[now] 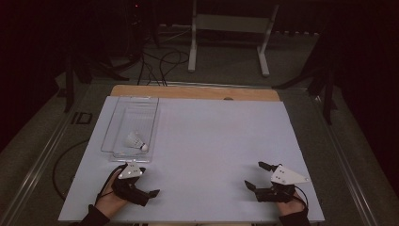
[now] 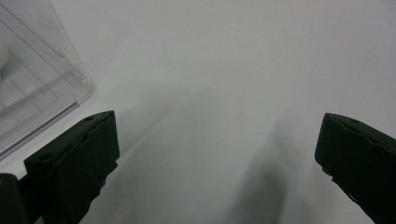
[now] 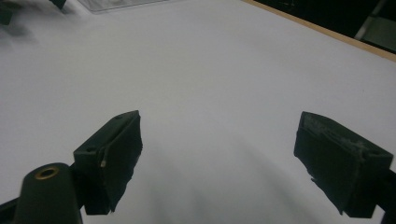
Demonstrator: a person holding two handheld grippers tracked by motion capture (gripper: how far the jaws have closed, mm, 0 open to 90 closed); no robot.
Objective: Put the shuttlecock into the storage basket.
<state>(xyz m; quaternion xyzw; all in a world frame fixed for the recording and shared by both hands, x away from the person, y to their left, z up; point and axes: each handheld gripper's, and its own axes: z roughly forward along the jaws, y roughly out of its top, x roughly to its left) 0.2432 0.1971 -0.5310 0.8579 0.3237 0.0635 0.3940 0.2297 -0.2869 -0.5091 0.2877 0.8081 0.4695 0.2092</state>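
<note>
Left gripper view cuts off the clear tray (image 2: 42, 88) at its corner, with only a blurred white edge of the shuttlecock (image 2: 2, 53) visible. From the high view, the shuttlecock (image 1: 136, 141) lies in the tray's (image 1: 113, 125) near end, just beyond the left gripper (image 1: 141, 181), well apart from the right gripper (image 1: 258, 175). Both stand wide, holding nothing.

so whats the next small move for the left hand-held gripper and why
Probably ease the left hand-held gripper forward over the clear tray toward the shuttlecock. Its jaws are open and empty, it sits just short of the tray's near edge, and the shuttlecock lies at that near end.
</note>
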